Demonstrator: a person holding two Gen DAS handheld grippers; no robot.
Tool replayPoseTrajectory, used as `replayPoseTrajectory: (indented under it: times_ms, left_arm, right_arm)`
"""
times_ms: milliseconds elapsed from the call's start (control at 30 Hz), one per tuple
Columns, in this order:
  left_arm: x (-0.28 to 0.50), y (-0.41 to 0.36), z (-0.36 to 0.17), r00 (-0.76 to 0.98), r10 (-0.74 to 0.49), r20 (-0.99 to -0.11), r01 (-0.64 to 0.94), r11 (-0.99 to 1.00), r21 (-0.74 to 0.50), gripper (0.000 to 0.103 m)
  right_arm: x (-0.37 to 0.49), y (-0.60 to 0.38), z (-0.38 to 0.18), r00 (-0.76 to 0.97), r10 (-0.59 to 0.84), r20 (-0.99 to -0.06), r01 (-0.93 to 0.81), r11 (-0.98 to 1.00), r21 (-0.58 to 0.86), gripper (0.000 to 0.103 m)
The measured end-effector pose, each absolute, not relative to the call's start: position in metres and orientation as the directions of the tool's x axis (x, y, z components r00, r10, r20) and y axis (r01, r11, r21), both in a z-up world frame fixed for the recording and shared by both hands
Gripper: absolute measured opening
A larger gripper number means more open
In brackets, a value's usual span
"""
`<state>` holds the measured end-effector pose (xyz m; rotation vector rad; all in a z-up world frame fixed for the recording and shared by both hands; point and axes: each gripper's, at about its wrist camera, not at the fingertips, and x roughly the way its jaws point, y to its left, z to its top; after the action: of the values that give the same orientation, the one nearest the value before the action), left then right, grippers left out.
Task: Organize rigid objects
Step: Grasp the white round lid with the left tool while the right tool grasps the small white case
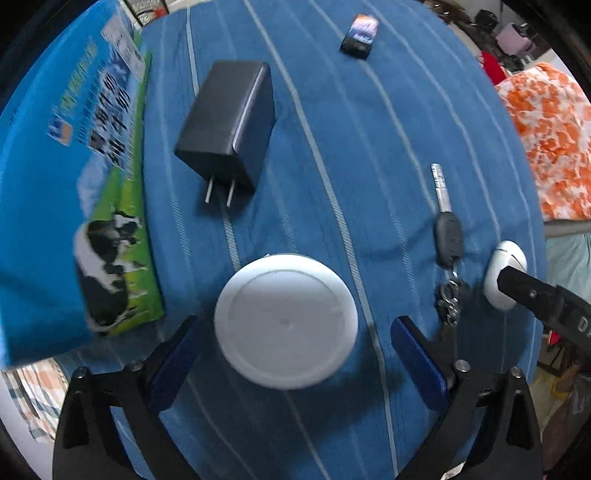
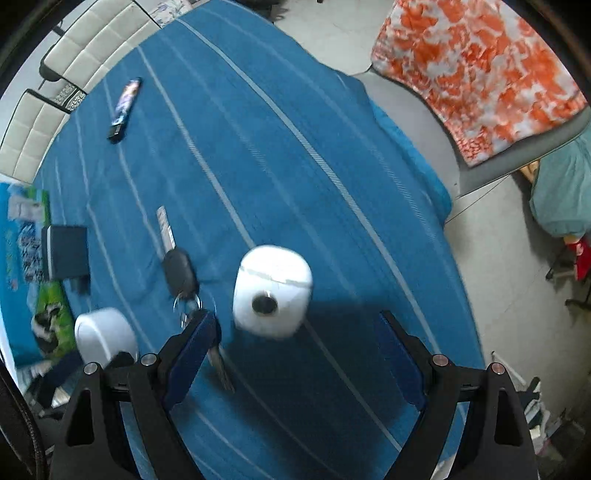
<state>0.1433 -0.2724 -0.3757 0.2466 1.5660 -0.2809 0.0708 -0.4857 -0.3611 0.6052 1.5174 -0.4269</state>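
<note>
On a blue striped cloth (image 1: 369,129) lie several objects. A white round lid-like disc (image 1: 286,320) sits between the open fingers of my left gripper (image 1: 293,341). A black charger plug (image 1: 229,123) lies beyond it. A car key with keyring (image 1: 447,236) lies to the right, and it also shows in the right wrist view (image 2: 179,271). A white earbud-style case (image 2: 272,291) sits just ahead of my open right gripper (image 2: 295,332), apart from both fingers. A small dark flat box (image 1: 360,35) lies far off.
A blue milk carton box with cows (image 1: 70,192) stands at the left. An orange-and-white fabric (image 2: 476,70) lies beyond the cloth's right edge, with bare floor (image 2: 509,280) below it. A padded white headboard (image 2: 74,70) borders the far left.
</note>
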Motion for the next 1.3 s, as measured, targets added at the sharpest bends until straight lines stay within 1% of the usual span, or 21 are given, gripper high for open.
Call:
replayPoseTrajectory:
  times_ms: [33,67,100,133,200,267,300,333,367,533,733,1000,1133,1300]
  left_arm:
    - [0.143,-0.274,-0.379,-0.017,-0.017,-1.000,0.325,0.946,-0.022,0.088]
    - [0.143,-0.275,-0.382,-0.018,-0.006,-1.000,0.325,0.946,-0.012,0.076]
    - [0.143,-0.276,-0.386,-0.015,0.020,-1.000,0.328,0.945,0.013,0.067]
    - [0.143,-0.276,-0.387,-0.009,0.023,-1.000,0.329,0.944,0.018,0.067]
    - [0.143,-0.275,-0.385,0.003,0.006,-1.000,0.321,0.947,0.007,0.066]
    - [0.142,-0.275,-0.384,0.006,0.007,-1.000,0.316,0.949,0.009,0.066]
    - [0.143,-0.275,-0.383,0.008,0.007,-1.000,0.314,0.949,0.009,0.066]
    - [0.142,-0.275,-0.383,0.011,0.007,-1.000,0.313,0.950,0.010,0.065]
    - [0.141,-0.274,-0.382,0.013,0.006,-1.000,0.313,0.950,0.010,0.065]
    - [0.132,-0.271,-0.375,0.030,-0.006,-1.000,0.321,0.947,0.003,0.065]
    - [0.126,-0.274,-0.341,0.058,-0.060,-0.997,0.348,0.937,-0.036,0.065]
    - [0.116,-0.268,-0.274,0.127,-0.174,-0.977,0.388,0.915,-0.112,0.065]
    - [0.120,-0.246,-0.233,0.183,-0.226,-0.957,0.387,0.911,-0.141,0.065]
    - [0.130,-0.199,-0.189,0.258,-0.244,-0.935,0.355,0.924,-0.143,0.065]
  right_arm:
    - [0.073,-0.486,-0.368,0.021,0.119,-0.993,0.617,0.780,0.106,0.088]
    - [0.077,-0.488,-0.374,0.011,0.132,-0.991,0.623,0.775,0.110,0.084]
    - [0.079,-0.489,-0.380,0.001,0.140,-0.990,0.627,0.771,0.110,0.083]
    - [0.081,-0.487,-0.380,-0.003,0.119,-0.993,0.627,0.774,0.091,0.083]
    - [0.086,-0.483,-0.380,-0.010,0.089,-0.996,0.615,0.786,0.064,0.078]
    - [0.088,-0.478,-0.378,-0.033,0.033,-0.999,0.600,0.800,0.006,0.065]
    - [0.089,-0.474,-0.377,-0.029,0.021,-0.999,0.589,0.808,0.000,0.063]
    - [0.090,-0.471,-0.375,-0.022,0.010,-1.000,0.576,0.817,-0.005,0.053]
    - [0.091,-0.467,-0.374,-0.024,-0.001,-1.000,0.564,0.826,-0.014,0.052]
    - [0.088,-0.460,-0.370,-0.031,-0.006,-0.999,0.533,0.846,-0.022,0.050]
    - [0.073,-0.463,-0.354,-0.008,-0.003,-1.000,0.522,0.853,-0.007,0.050]
    - [0.062,-0.453,-0.291,0.083,-0.006,-0.997,0.480,0.876,0.035,0.050]
    - [0.064,-0.434,-0.248,0.152,-0.008,-0.988,0.438,0.897,0.060,0.050]
    - [0.072,-0.394,-0.198,0.237,0.005,-0.972,0.363,0.927,0.093,0.050]
